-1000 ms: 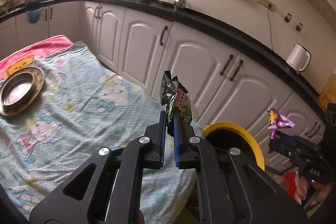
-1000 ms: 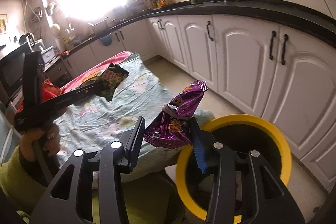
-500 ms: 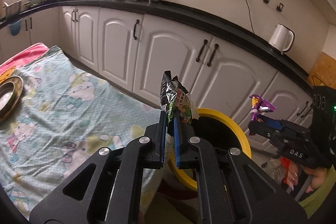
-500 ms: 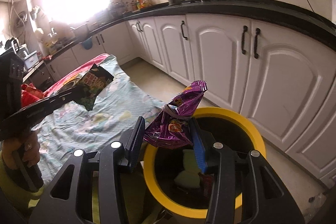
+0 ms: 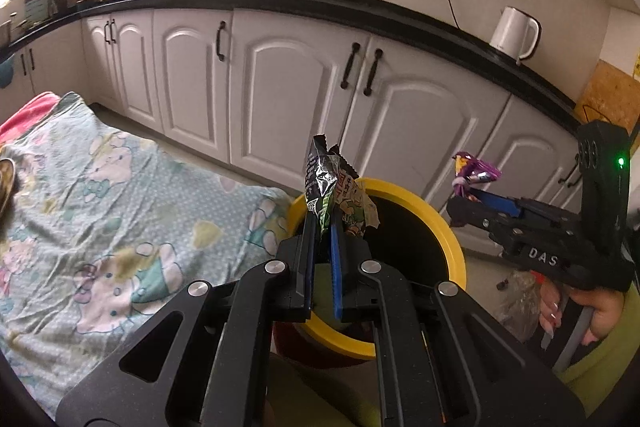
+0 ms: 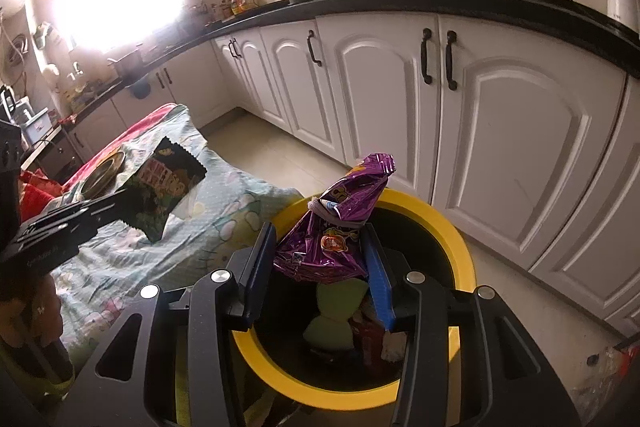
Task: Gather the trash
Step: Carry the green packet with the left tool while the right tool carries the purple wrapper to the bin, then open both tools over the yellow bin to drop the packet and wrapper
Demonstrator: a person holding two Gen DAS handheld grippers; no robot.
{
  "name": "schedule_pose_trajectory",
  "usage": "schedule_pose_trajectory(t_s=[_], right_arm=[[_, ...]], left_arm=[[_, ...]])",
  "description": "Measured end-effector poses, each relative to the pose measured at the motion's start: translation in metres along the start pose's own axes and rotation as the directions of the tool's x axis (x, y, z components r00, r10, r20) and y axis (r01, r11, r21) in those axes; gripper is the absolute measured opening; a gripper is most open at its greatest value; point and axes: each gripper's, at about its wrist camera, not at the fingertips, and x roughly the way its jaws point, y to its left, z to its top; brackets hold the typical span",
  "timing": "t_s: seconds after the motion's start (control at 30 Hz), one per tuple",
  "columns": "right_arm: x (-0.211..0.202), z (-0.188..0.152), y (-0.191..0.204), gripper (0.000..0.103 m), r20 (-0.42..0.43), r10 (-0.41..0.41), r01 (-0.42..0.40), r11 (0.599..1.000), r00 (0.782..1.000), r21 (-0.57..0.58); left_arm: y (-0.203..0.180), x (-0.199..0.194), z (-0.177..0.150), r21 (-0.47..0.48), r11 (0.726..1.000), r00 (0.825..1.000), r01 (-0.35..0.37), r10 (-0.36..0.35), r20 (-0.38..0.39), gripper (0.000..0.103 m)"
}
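Note:
My left gripper [image 5: 322, 223] is shut on a green and black snack wrapper [image 5: 332, 191], held upright over the near rim of a yellow-rimmed bin [image 5: 420, 203]. My right gripper [image 6: 320, 247] is shut on a crumpled purple snack wrapper [image 6: 336, 231], held above the bin's opening [image 6: 460, 247]. The bin holds green and red trash [image 6: 340, 311]. The right gripper with the purple wrapper [image 5: 474, 173] also shows in the left wrist view, at the bin's right. The left gripper with the green wrapper [image 6: 168, 187] also shows in the right wrist view, over the table's end.
A table under a pale blue cartoon cloth [image 5: 100, 219] lies left of the bin, with a brass plate [image 6: 102, 173] farther back. White cabinets [image 5: 288, 99] under a black counter run behind. A white kettle [image 5: 514, 35] stands on the counter. A plastic bag [image 5: 520, 303] lies on the floor.
Both grippers have swung right, from over the table towards the bin. The bin has come nearer and more central in both views. Both wrappers are still held.

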Motion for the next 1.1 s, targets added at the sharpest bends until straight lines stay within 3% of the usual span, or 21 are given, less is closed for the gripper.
schedule_pose_trajectory(t_s=[0.77,0.83,0.87,0.93,1.0,1.1], right_arm=[[0.041,-0.024,-0.03,0.045,-0.121,0.026,-0.017,0.998,0.992,0.068],[0.04,-0.024,-0.033,0.055,-0.121,0.028,-0.018,0.996,0.992,0.084],[0.039,-0.025,-0.035,0.056,-0.119,0.027,-0.016,0.996,0.993,0.088],[0.037,-0.025,-0.039,0.058,-0.113,0.015,-0.004,0.995,0.994,0.096],[0.034,-0.025,-0.043,0.061,-0.108,0.001,0.01,0.995,0.994,0.104],[0.031,-0.026,-0.05,0.068,-0.097,-0.01,0.023,0.991,0.995,0.13]], left_arm=[[-0.021,0.052,-0.018,0.057,0.998,0.992,0.029,-0.022,-0.12,0.005],[-0.022,0.056,-0.016,0.056,0.998,0.992,0.022,-0.015,-0.124,0.013],[-0.022,0.057,-0.016,0.052,0.998,0.992,0.021,-0.015,-0.126,0.024],[-0.021,0.058,-0.016,0.048,0.999,0.991,0.018,-0.012,-0.131,0.031],[-0.018,0.058,-0.016,0.042,0.999,0.991,0.012,-0.006,-0.135,0.048],[-0.012,0.056,-0.016,0.017,1.0,0.991,0.001,0.001,-0.133,0.063]])
